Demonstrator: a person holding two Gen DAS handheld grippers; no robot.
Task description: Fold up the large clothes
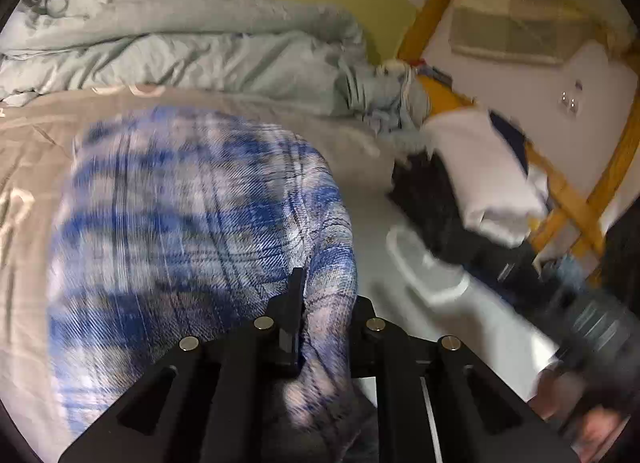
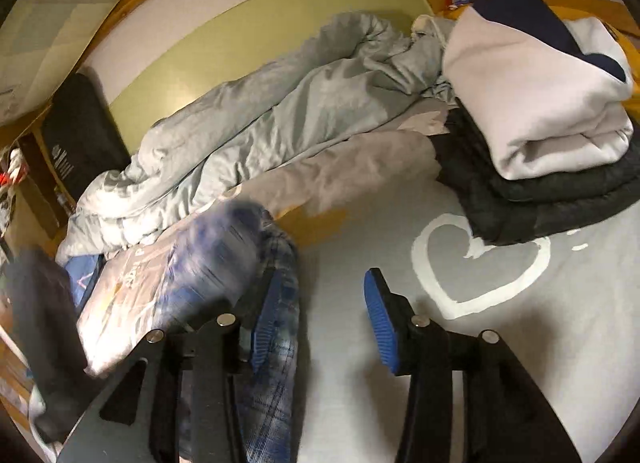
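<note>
Left wrist view: the left tool (image 1: 324,303) is clamped narrow on a fold of the blue plaid garment (image 1: 192,223), which bulges up in front of the camera, blurred, over a beige blanket (image 1: 32,151) on the bed. A crumpled pale blue duvet (image 1: 180,43) lies along the yellow-green wall behind. To the right sit a folded white garment (image 1: 484,167) on dark folded clothes (image 1: 432,199), and the blurred right tool (image 1: 416,267) reaches in from the lower right, with part of a hand (image 1: 600,423) behind it.

Right wrist view: the right tool (image 2: 316,319) stands partly open, nothing pressed between its blue pads (image 2: 378,315); the plaid garment (image 2: 276,363) hangs against the outside of its left finger only. Beneath lies the grey bed sheet (image 2: 340,247) with a white heart print (image 2: 480,263). The white garment (image 2: 540,103) rests on the dark stack (image 2: 540,203) at upper right, well apart from the plaid one
</note>
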